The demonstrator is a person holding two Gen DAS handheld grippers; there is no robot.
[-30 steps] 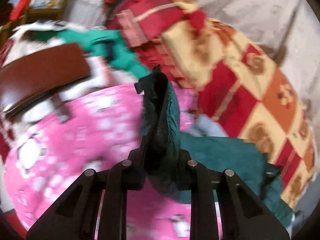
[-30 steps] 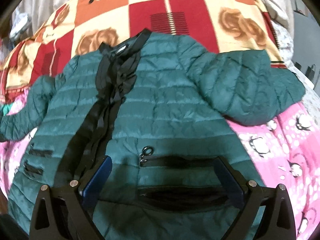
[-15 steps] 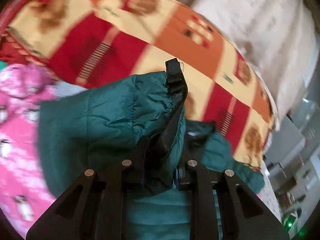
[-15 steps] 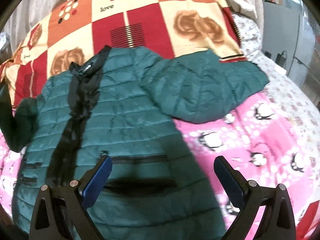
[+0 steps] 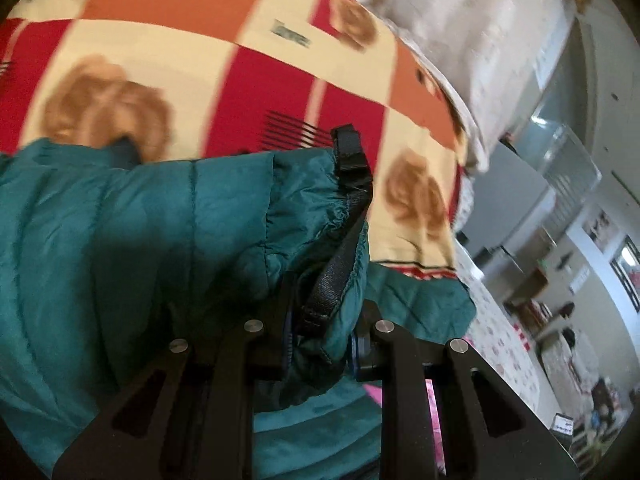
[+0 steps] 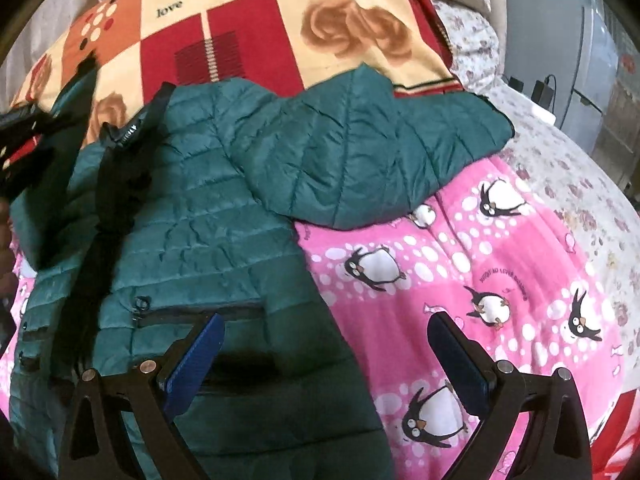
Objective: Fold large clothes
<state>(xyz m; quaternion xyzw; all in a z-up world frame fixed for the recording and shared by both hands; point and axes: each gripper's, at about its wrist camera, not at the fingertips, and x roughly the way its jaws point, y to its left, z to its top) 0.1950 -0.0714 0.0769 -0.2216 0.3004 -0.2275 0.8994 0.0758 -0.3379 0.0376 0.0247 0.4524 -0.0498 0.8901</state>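
Note:
A teal quilted puffer jacket (image 6: 208,216) lies front-up on a bed, its black zipper strip running down the left. Its right sleeve (image 6: 372,152) lies spread out to the right. My left gripper (image 5: 320,344) is shut on the cuff of the left sleeve (image 5: 312,232) and holds it lifted over the jacket body; it shows at the left edge of the right wrist view (image 6: 24,136). My right gripper (image 6: 324,344) is open and empty, hovering above the jacket's lower right hem and the pink blanket.
A pink penguin-print blanket (image 6: 480,280) covers the bed under the jacket. A red, orange and cream rose-pattern blanket (image 6: 280,20) lies behind the collar. A floral sheet (image 6: 560,168) and room furniture (image 5: 560,200) are to the right.
My left gripper has carried the sleeve cuff from the left side up and over toward the jacket body. My right gripper has shifted to the right, off the jacket's centre toward its right edge.

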